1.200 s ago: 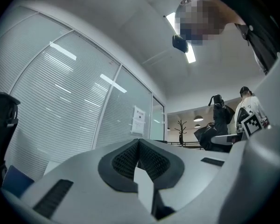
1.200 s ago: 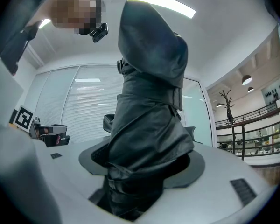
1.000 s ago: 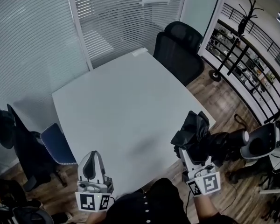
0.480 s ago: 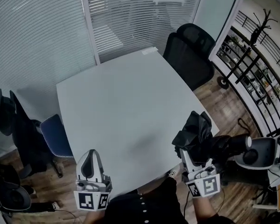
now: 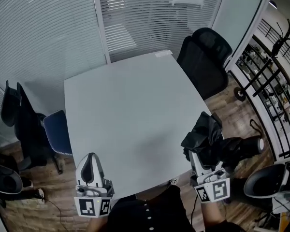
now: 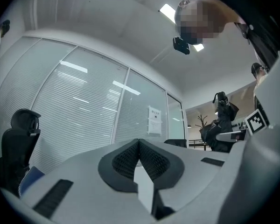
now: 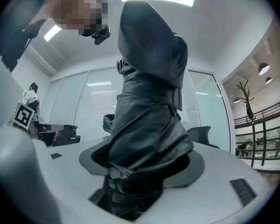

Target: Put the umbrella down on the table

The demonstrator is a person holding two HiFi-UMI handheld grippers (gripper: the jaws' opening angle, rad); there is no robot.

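Here, folded umbrella [image 7: 147, 120] upright, clamped crosswise by right gripper [image 7: 142, 171].

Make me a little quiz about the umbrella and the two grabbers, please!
1. True or false: the umbrella is lying on the table.
2. What colour is the umbrella? A red, B black, C yellow.
3. Fill the gap: the left gripper's jaws are ___ (together or apart).

Key
1. False: the right gripper holds it up, clamped between its jaws.
2. B.
3. Together, with nothing between them.
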